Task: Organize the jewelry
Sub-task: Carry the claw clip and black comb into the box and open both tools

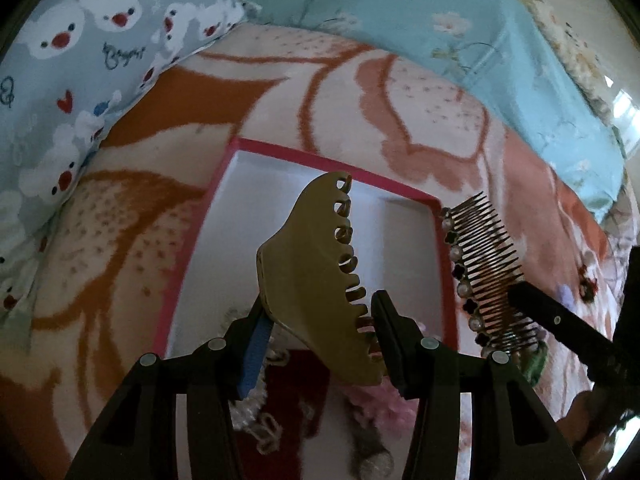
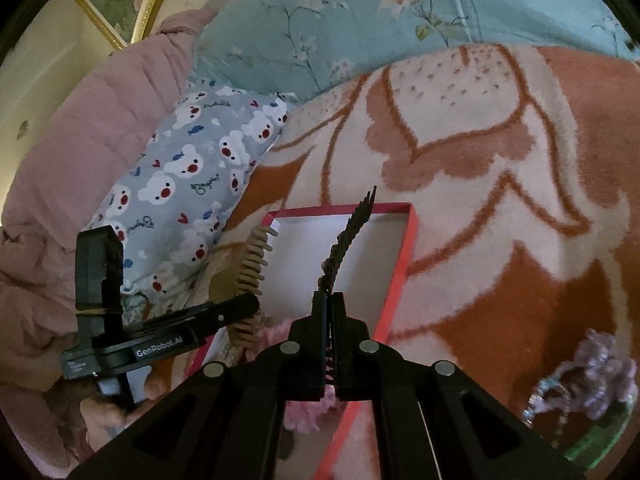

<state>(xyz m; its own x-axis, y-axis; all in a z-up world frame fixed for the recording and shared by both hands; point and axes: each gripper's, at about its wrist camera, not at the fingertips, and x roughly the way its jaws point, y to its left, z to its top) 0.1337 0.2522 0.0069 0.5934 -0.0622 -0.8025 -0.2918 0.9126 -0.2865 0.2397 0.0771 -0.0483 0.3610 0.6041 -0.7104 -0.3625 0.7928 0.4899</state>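
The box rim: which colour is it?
Pinkish red on the box rim, white inside. The right wrist view shows it best.

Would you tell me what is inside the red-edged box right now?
The far part of the red-edged box shows only bare white floor. Nearer the grippers lie a pink fluffy piece and a white beaded piece; the gripper bodies cover the rest.

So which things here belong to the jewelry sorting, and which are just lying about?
In the job:
- tan claw clip, in left gripper
- beaded hair comb, in right gripper
- red-rimmed box

Lying about:
- bear-print pillow
- floral blanket
- pink quilt
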